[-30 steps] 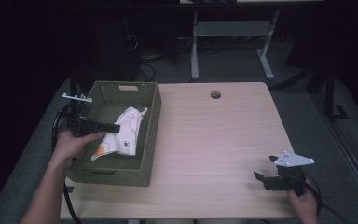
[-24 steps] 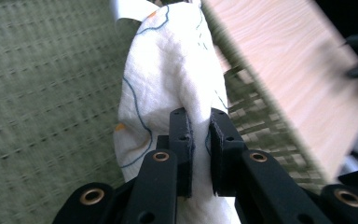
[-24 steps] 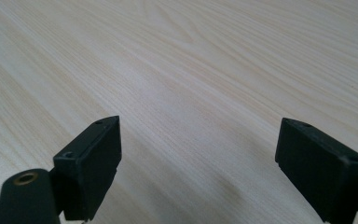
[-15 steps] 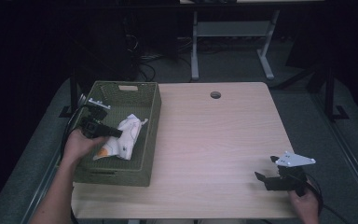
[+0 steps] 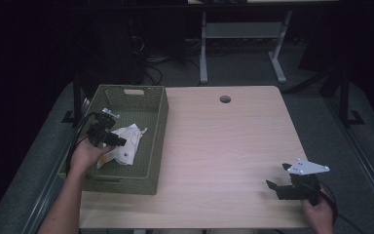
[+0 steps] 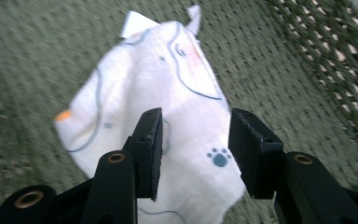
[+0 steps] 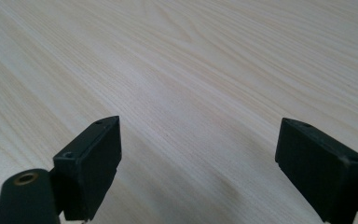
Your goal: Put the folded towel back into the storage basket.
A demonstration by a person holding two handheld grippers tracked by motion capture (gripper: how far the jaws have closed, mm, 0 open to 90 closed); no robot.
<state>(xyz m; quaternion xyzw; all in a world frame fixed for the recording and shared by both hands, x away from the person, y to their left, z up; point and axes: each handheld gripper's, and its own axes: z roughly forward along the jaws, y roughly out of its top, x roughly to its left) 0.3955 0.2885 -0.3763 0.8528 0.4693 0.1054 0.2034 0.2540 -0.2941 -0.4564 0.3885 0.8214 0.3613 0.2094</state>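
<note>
A white cloth point(image 5: 126, 144) with blue lines and a paw print lies crumpled on the floor of the green woven basket point(image 5: 158, 124) at the table's left. My left gripper point(image 5: 119, 142) hangs low inside the basket, just left of the cloth. Its jaws have just been opening. In the left gripper view the left gripper point(image 6: 196, 123) is open, its pads apart and off the cloth point(image 6: 168, 88), which lies beyond them. My right gripper point(image 5: 276, 176) rests near the table's front right corner, open, and in its own view the right gripper point(image 7: 198, 140) has only bare wood between its jaws.
The light wooden table point(image 5: 224, 146) has a round cable hole point(image 5: 225, 99) near its far edge. The basket's tall walls stand around the left gripper. A grey desk frame point(image 5: 203, 44) and cables stand on the dark floor behind.
The left hand sank into the basket with the cloth. Its jaws then opened and let the cloth go onto the basket floor. The right gripper stayed still.
</note>
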